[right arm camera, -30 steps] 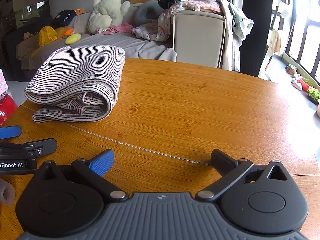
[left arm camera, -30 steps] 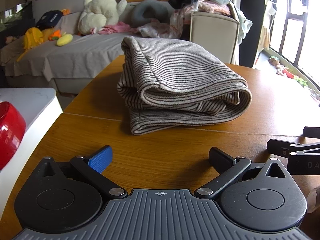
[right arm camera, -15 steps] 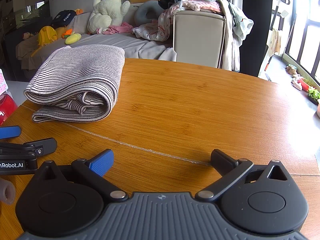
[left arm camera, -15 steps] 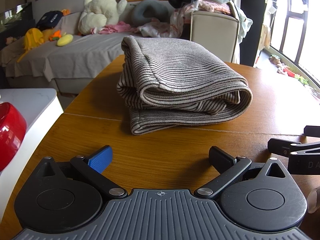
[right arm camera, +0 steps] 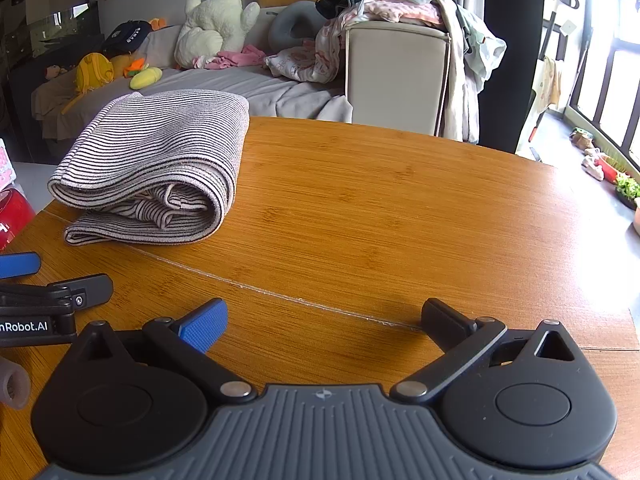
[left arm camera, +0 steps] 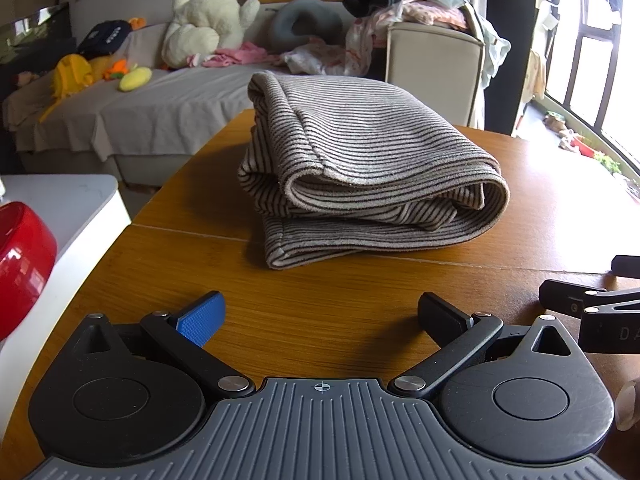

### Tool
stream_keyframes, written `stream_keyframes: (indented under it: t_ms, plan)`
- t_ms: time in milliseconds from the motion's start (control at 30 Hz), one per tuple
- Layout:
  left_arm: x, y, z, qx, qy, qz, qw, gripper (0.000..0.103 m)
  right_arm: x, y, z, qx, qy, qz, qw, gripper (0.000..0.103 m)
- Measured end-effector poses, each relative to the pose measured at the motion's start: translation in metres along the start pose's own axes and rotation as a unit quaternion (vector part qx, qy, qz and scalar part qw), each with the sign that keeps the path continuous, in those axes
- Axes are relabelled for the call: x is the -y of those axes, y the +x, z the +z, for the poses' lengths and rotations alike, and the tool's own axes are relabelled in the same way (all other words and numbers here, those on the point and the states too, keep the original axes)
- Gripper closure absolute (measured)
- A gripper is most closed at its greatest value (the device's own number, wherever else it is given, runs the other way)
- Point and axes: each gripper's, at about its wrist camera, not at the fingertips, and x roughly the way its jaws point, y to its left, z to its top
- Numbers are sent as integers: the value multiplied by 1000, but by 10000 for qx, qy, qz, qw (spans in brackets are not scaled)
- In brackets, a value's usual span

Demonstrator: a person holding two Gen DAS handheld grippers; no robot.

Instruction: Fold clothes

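A striped beige-and-dark garment (left arm camera: 360,172) lies folded in a thick bundle on the wooden table (left arm camera: 320,288); it also shows in the right wrist view (right arm camera: 160,168) at the left. My left gripper (left arm camera: 320,316) is open and empty, low over the table in front of the bundle and apart from it. My right gripper (right arm camera: 324,320) is open and empty, to the right of the bundle over bare wood. Each gripper shows at the edge of the other's view: the right gripper (left arm camera: 592,296) and the left gripper (right arm camera: 52,280).
A red bowl (left arm camera: 20,264) sits on a white side table (left arm camera: 72,208) at the left. Beyond the table stand a grey sofa (left arm camera: 160,112) with plush toys and a beige chair (right arm camera: 396,76) piled with clothes. A window is at the right.
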Motion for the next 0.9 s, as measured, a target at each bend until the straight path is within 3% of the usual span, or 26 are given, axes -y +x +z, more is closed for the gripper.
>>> stream_keyframes:
  t_ms: [900]
  plan:
    - [1, -1, -1, 34, -99, 87, 9999, 0, -3, 6, 5, -6, -97, 94, 9999, 0]
